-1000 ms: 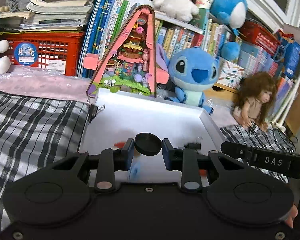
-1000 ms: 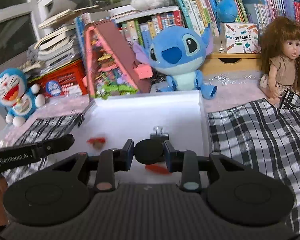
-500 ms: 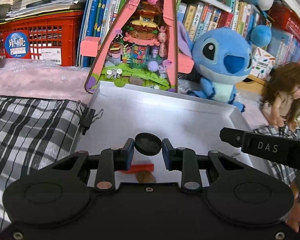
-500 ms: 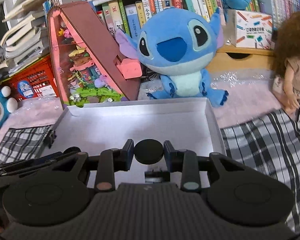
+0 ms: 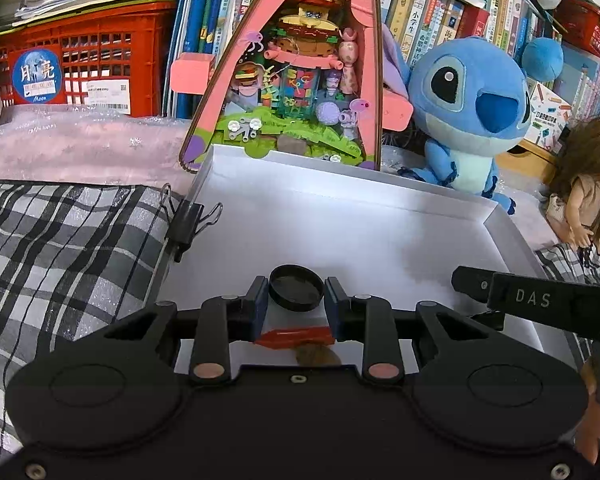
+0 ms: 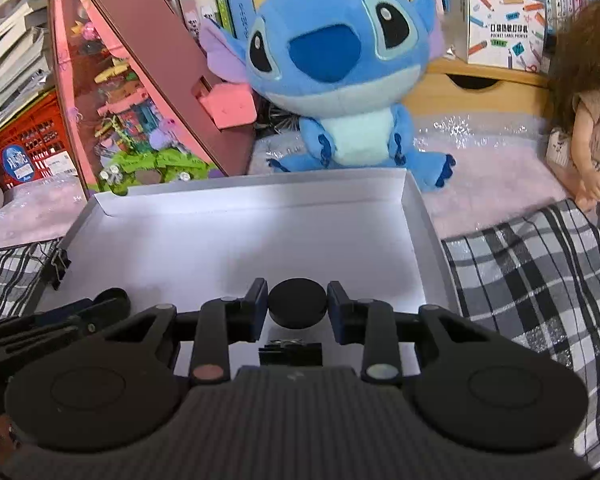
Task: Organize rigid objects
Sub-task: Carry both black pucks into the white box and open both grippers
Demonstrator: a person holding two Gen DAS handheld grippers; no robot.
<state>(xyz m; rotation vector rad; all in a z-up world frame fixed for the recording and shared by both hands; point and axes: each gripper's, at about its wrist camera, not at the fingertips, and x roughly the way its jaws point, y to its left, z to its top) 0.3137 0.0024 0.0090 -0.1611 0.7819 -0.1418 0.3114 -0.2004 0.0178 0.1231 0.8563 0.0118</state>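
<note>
In the left wrist view my left gripper (image 5: 296,299) is shut on a round black cap (image 5: 297,292), hollow side up, low over the white tray (image 5: 340,216). Under its fingers on the tray floor lie a red piece (image 5: 294,336) and a brown round piece (image 5: 316,356). My right gripper (image 6: 297,309) in the right wrist view is shut on a second black round cap (image 6: 297,306), also over the tray (image 6: 228,240), near its right side. Just below it on the tray floor lies a black binder clip (image 6: 291,353).
A black binder clip (image 5: 186,224) is clamped on the tray's left rim. Behind the tray stand a pink triangular toy house (image 5: 300,80) and a blue plush (image 5: 472,112). A doll (image 5: 580,196) sits at the right. Checked cloth (image 5: 60,248) flanks the tray on both sides.
Both grippers have moved forward and down over the tray, each still holding its cap. The red piece and the loose binder clip now lie under the fingers.
</note>
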